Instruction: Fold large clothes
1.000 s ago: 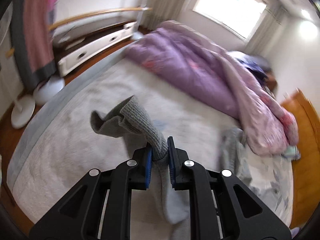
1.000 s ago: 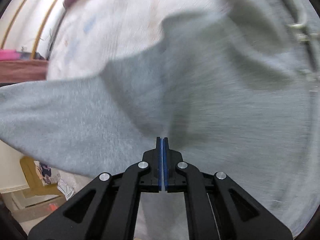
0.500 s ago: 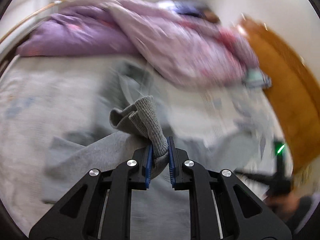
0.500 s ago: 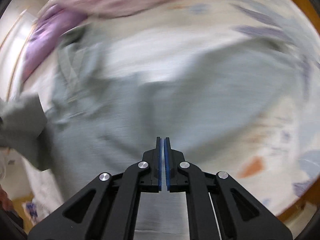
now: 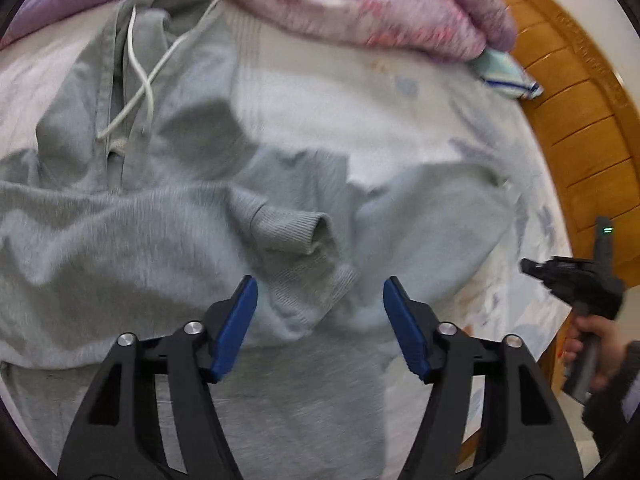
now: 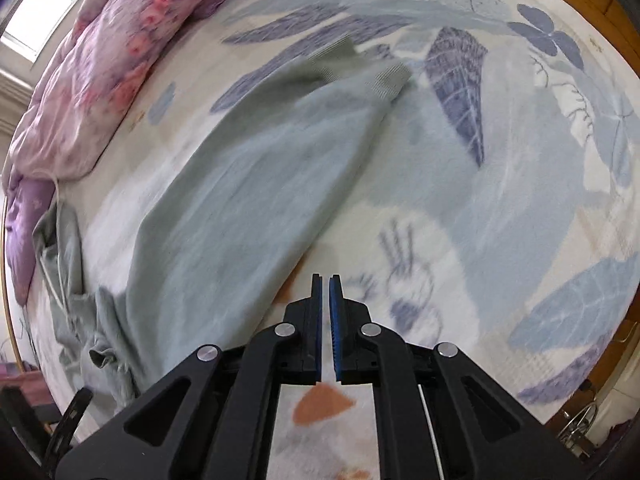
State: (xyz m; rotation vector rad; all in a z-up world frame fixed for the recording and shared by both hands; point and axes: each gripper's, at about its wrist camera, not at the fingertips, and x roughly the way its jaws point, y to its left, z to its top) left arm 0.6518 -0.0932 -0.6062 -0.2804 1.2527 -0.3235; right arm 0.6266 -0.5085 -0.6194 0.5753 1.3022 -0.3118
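The grey hoodie (image 5: pixel 132 236) lies spread across the patterned bedsheet (image 6: pixel 500 208), its hood and white drawstring (image 5: pixel 140 68) toward the far left by the purple-pink quilt (image 5: pixel 360 4). One ribbed cuff (image 5: pixel 296 236) sits crumpled on the body of the garment, just beyond the left gripper (image 5: pixel 320 296). That gripper's 2 blue-padded jaws have just been opening and now stand wide apart, with the cuff lying loose below them and nothing pinched. The other sleeve (image 6: pixel 256 184) stretches out toward the far side of the bed. The right gripper (image 6: pixel 325 292), over the sheet just right of that sleeve, is nearly closed with a thin slit between its pads; it seems to hold nothing, though blur softens the view.
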